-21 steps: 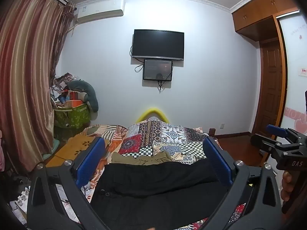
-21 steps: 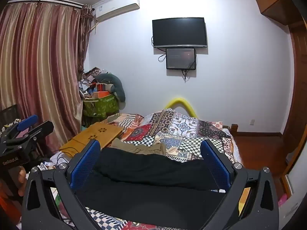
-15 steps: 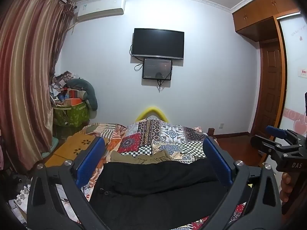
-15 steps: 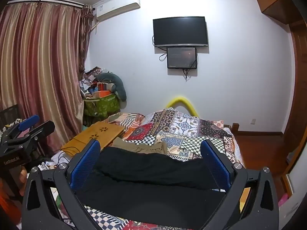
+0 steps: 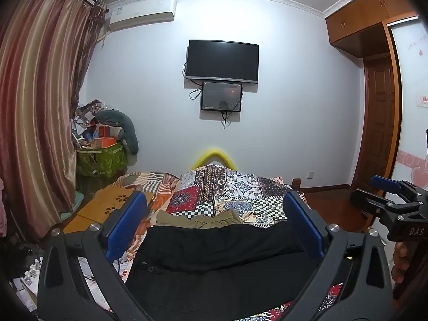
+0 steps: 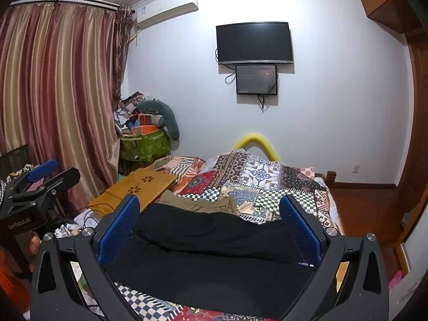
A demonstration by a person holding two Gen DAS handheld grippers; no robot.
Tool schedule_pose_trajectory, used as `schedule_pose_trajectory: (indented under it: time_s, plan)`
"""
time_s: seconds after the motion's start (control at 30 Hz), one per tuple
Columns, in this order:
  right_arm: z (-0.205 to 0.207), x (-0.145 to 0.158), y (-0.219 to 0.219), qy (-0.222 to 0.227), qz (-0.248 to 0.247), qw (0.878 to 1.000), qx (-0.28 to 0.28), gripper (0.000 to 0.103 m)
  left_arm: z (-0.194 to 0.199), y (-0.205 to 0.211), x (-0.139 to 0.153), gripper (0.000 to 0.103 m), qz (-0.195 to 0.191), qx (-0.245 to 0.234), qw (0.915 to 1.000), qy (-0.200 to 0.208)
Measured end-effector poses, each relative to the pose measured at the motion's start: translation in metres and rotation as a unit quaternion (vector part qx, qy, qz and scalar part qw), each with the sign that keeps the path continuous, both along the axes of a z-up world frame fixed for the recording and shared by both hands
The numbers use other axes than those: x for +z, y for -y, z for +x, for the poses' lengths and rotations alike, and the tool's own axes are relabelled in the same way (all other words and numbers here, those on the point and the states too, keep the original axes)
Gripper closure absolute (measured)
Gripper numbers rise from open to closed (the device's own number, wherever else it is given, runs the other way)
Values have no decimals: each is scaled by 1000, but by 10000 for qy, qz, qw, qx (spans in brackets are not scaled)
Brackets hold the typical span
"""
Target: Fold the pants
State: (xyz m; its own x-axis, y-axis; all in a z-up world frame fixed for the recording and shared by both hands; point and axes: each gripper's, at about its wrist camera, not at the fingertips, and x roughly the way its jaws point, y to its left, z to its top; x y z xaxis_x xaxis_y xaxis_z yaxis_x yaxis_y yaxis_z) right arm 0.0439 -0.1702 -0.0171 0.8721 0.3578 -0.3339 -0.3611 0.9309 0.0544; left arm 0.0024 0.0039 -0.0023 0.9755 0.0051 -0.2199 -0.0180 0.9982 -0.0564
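At the bottom of the left wrist view, the left gripper (image 5: 214, 230), a black frame with blue ribbed pads, has its fingers spread wide and released, grasping nothing. The right gripper (image 6: 211, 227) fills the bottom of the right wrist view in the same way, fingers fully apart and empty. Just beyond both, in the lower centre of each frame, the black fabric pants (image 5: 219, 262) lie spread flat across the patchwork quilt of the bed (image 5: 232, 187), clear of the pads. Touching their far edge lies an olive-khaki garment (image 5: 198, 218). A light wooden lap desk (image 6: 136, 190) sits at centre left. On the far white wall, upper centre, hangs a black television (image 6: 254, 42).
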Motion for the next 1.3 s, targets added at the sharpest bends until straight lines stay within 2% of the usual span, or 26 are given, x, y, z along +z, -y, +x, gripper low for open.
schedule_pose_trajectory:
  time_s: [1.3]
  plan:
    - [-2, 6, -2, 91, -43, 9999, 63, 0, -7, 2, 5, 0, -7, 3, 10000, 69]
